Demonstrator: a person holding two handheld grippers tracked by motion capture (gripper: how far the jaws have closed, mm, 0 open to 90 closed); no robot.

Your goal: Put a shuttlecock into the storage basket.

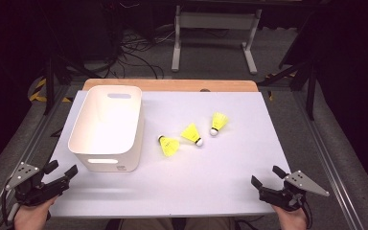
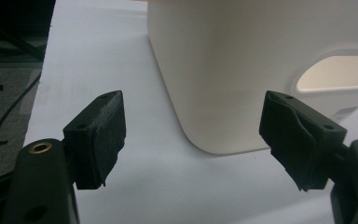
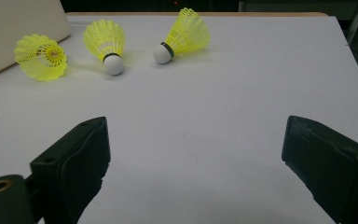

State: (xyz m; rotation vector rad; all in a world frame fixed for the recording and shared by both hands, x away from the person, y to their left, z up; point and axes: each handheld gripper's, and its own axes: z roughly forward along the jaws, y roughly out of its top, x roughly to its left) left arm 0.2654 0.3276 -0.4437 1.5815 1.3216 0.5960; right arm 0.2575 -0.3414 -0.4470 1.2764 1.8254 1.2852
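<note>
Three yellow shuttlecocks lie on the white table top: the left shuttlecock (image 1: 168,144) (image 3: 41,57), the middle shuttlecock (image 1: 192,133) (image 3: 106,43) and the right shuttlecock (image 1: 218,122) (image 3: 183,36). A white plastic bin (image 1: 106,128) (image 2: 242,70) with handle slots stands to their left. My left gripper (image 1: 61,173) (image 2: 193,140) is open at the table's near left corner, just in front of the bin's corner, holding nothing. My right gripper (image 1: 267,176) (image 3: 196,168) is open at the near right, well short of the shuttlecocks.
The white board (image 1: 196,182) lies on a wooden table (image 1: 172,85) with metal rails along both sides. Cables and a white desk frame (image 1: 215,28) stand on the floor beyond the far edge.
</note>
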